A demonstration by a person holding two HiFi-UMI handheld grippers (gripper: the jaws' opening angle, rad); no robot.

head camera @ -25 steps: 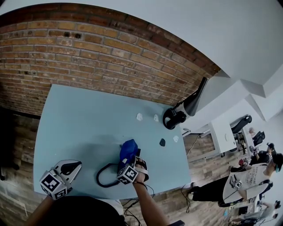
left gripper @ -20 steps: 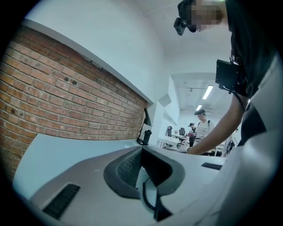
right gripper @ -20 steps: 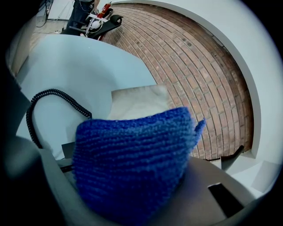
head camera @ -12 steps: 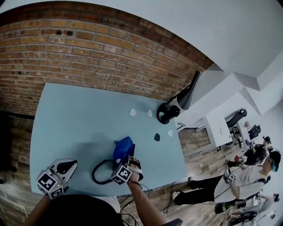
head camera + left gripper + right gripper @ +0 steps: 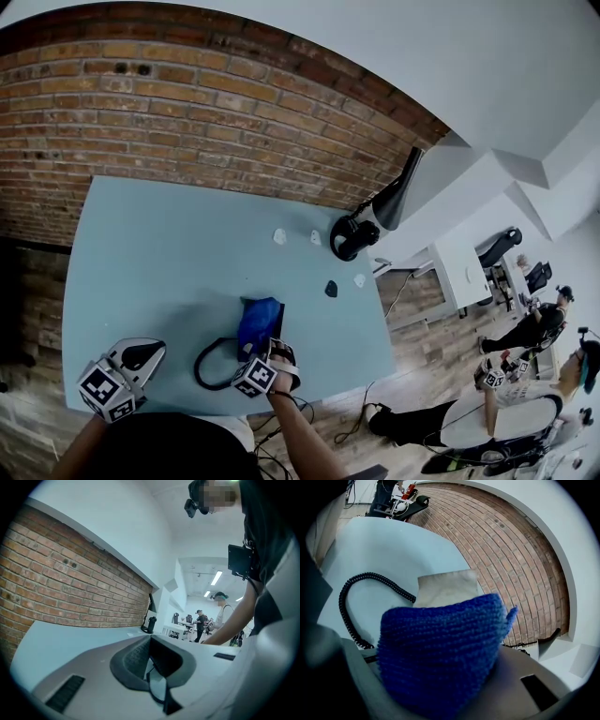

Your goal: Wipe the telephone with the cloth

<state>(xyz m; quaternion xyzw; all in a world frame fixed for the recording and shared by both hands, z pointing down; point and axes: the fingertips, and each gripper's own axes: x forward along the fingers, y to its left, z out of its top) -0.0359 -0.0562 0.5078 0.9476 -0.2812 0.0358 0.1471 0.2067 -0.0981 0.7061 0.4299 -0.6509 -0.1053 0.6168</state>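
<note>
The blue knitted cloth [image 5: 258, 322] lies over the telephone near the table's front edge. My right gripper [image 5: 265, 366] is shut on the cloth's near end. In the right gripper view the cloth [image 5: 445, 639] fills the space between the jaws, and a beige corner of the telephone [image 5: 446, 588] shows beyond it. Its black coiled cord [image 5: 211, 361] loops to the left on the table [image 5: 169, 253]; the cord [image 5: 358, 599] also curls at the left of that view. My left gripper [image 5: 131, 367] hangs at the front left corner, jaws together, holding nothing.
Small white bits [image 5: 279, 236] and a dark one [image 5: 331, 288] lie on the far right of the table. A black device with an arm [image 5: 354, 236] stands at the right edge. A brick wall [image 5: 187, 103] backs the table. People [image 5: 525, 394] are at the lower right.
My right gripper and the cloth have shifted slightly left and back toward the front edge, and the cloth lies flatter. The left gripper has hardly moved.
</note>
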